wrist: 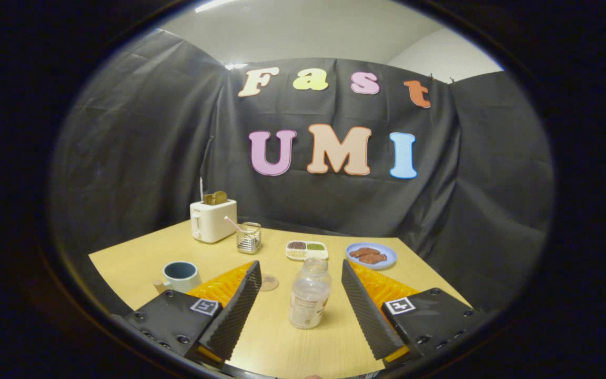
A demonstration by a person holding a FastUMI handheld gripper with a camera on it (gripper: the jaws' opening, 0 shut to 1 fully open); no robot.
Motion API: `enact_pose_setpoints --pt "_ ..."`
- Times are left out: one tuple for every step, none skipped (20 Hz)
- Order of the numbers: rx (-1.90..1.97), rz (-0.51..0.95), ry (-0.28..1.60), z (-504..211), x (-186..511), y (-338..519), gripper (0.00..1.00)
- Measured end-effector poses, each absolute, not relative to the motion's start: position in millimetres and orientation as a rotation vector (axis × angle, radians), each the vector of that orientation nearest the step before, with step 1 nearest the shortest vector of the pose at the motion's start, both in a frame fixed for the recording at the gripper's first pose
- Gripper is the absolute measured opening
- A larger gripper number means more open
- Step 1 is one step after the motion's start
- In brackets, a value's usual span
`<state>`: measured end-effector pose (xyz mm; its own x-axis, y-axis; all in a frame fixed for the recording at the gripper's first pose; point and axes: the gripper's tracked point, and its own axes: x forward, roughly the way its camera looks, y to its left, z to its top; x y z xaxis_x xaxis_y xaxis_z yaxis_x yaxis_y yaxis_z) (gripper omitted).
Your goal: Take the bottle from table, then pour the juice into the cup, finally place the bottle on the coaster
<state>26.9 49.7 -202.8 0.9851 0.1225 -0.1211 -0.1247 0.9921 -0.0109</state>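
A clear plastic bottle [310, 293] with pale juice and a label stands upright on the wooden table [140, 263]. It is between my two fingers, nearer the right one, and neither finger touches it. My gripper [301, 269] is open wide. A grey-blue cup [180, 276] stands to the left of the left finger [240, 308]. A small round coaster [269, 282] lies flat just past the left fingertip, partly hidden by it.
At the back left a white toaster [212, 220] holds toast. Beside it stands a glass jar [249, 238] with a straw. Further right lie a small white tray [306, 249] of seeds and a blue plate [371, 256] with brown food.
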Motion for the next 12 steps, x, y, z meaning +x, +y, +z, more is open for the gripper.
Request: enact_pose_setpoints --pt "-0.016 0.125 0.126 -212 31 50 0.98" --pt "-0.012 0.124 0.131 -219 34 49 0.98" --pt "-0.008 0.119 0.138 -226 38 48 0.98" --pt "-0.003 0.117 0.143 -234 39 47 0.98" --pt "0.000 0.114 0.150 -242 42 47 0.98" --pt "0.002 0.111 0.160 -250 46 46 0.98" --pt "0.005 0.108 0.173 -259 48 45 0.98" --pt "0.010 0.107 0.186 -267 50 45 0.98" --pt "0.016 0.107 0.197 -275 51 46 0.98" --pt "0.021 0.105 0.208 -283 53 46 0.98" --pt "0.026 0.102 0.220 -291 54 46 0.98" --pt "0.032 0.100 0.230 -299 57 46 0.98"
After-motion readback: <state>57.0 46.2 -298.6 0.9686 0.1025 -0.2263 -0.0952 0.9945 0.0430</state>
